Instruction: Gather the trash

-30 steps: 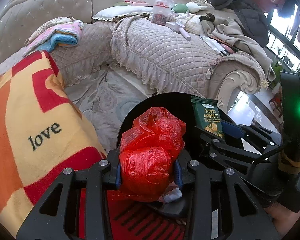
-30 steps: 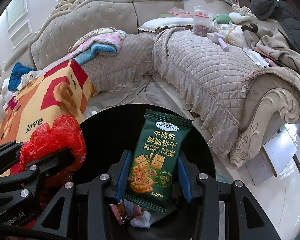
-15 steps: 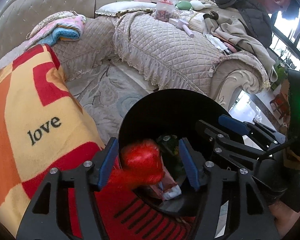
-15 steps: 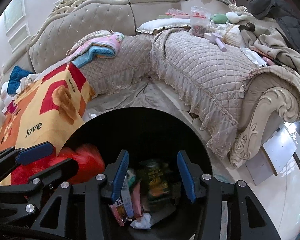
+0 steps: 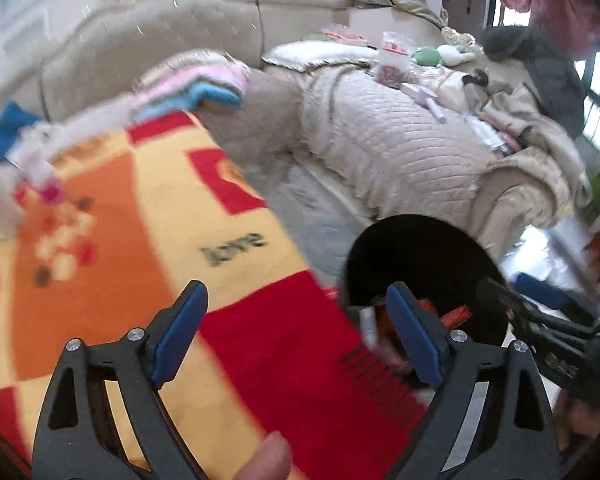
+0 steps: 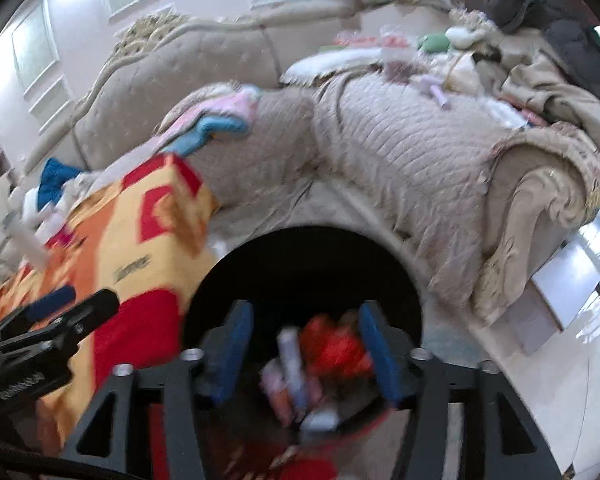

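Both views are motion-blurred; fine detail is unreliable.

Left gripper point(image 5: 296, 332): jaws wide apart, nothing between them. It is above the blanket point(image 5: 140, 240), a red, orange and yellow one with the word "love" at about 12 o'clock from the fingertips. One blue pad point(image 5: 178, 334) is over the blanket; the other overlaps the rim of the bin point(image 5: 412, 240), which stands at 2 o'clock from this gripper.

Right gripper point(image 6: 306, 354): jaws apart, holding nothing, directly over the bin's mouth point(image 6: 300, 256). The left gripper's fingers appear at 9 o'clock in this view, over the blanket.

Trash: it lies inside the black round bin, at the bottom.
- A red bag point(image 6: 332, 348), crumpled, no clear long axis, sits between the right gripper's pads as seen from above, below them in the bin.
- A pale tube-like wrapper point(image 6: 290, 364) lies beside the bag at its 9 o'clock; its long axis runs roughly 12 to 6 o'clock in the right view, slightly tilted. Which end is which cannot be told.
- Other wrappers point(image 6: 276, 392) lie against it; too blurred to identify.
- In the left view red pieces point(image 5: 456, 314) and a pale strip point(image 5: 368, 322) show in the bin, the strip near upright in frame.

Surroundings: the bin stands on the floor between the blanket and a quilted beige sofa point(image 6: 400, 152), which runs from 10 to 2 o'clock. Folded pink and blue cloth point(image 5: 204, 88) rests on the sofa.
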### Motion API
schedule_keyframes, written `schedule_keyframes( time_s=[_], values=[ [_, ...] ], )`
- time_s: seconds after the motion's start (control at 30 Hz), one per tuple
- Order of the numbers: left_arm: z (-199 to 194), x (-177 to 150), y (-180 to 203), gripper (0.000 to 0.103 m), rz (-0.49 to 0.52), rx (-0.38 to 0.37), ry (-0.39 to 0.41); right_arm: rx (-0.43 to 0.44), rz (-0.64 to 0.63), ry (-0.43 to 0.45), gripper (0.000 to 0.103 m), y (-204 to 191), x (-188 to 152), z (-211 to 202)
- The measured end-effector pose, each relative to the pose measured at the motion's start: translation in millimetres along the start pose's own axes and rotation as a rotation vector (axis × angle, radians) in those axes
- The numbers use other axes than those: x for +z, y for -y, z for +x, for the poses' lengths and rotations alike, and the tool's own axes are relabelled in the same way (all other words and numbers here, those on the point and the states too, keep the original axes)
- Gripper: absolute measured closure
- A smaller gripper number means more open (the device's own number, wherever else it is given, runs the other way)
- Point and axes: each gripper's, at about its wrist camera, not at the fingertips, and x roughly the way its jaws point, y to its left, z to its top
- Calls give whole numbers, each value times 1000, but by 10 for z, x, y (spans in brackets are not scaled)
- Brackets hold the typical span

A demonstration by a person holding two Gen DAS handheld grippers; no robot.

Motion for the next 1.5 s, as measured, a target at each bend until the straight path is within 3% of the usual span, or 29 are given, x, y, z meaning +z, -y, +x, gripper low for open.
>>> schedule_keyframes(
  time_s=[0.07, 0.1, 0.27, 0.43, 0.57, 0.7, 1.5],
  values=[
    [-190, -71, -20, 11, 6, 7, -30, -31, -26, -65, 13, -121, -67, -146],
    [-281, -105, -22, 11, 12, -1, -36, -35, -34, -91, 13, -173, -96, -229],
    [-852, -200, 57, 10, 95, 48, 24, 4, -13, -130, 4, -301, -147, -651],
    [-1223, -110, -29, 5, 36, 6, 35, -60, 2, -139, 4, -436, -97, -1004],
    [-1428, -32, -21, 5, 9, -16, 48, -149, -64, -109, 4, -532, -59, -1206],
    [-1467, -26, 29, 1, 9, -16, 26, -138, -124, -109, 4, -556, -64, -1272],
    [-1581, -33, 59, 1, -7, -5, 35, -107, -119, -127, 4, -519, -37, -1453]
  ],
)
